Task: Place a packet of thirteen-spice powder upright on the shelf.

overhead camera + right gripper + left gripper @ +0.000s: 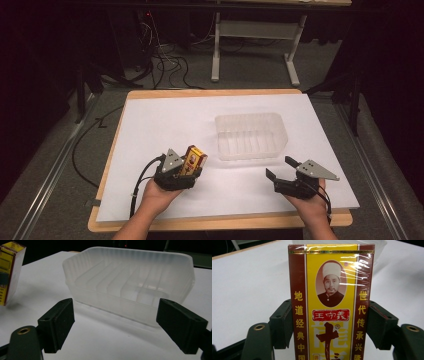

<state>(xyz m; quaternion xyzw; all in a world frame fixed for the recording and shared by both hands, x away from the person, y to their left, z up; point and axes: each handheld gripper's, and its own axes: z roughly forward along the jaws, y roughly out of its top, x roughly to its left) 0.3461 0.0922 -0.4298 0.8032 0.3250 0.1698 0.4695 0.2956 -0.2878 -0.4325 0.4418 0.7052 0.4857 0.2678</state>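
The table (320,212) carries a white sheet (165,125) that covers nearly all of its top, leaving a strip of wood along the near and left edges. On the sheet, right of the middle and closer to the far edge than the near one, sits 1 clear plastic tray (251,135) with ribbed walls; it is empty.

The left gripper (191,167) hangs near the left part of the near edge, its 2 jaws clamped on the long sides of a yellow and dark red box (195,159). In the left gripper view the box (331,302) stands upright between the pads, printed face toward the camera. In the high view it tilts toward the tray and looks lifted off the sheet, well short of the tray's near wall.

The right gripper (281,168) hovers near the right part of the near edge, its 2 jaws wide apart with nothing between them; its own view looks along them at the tray (130,282) just ahead.

Judging from this, the pick-up is done: the box is gripped and raised. What looks left is carrying it over the tray's rim, lowering it inside and letting go. The right gripper seems placed to steady the tray, though it is not touching it.
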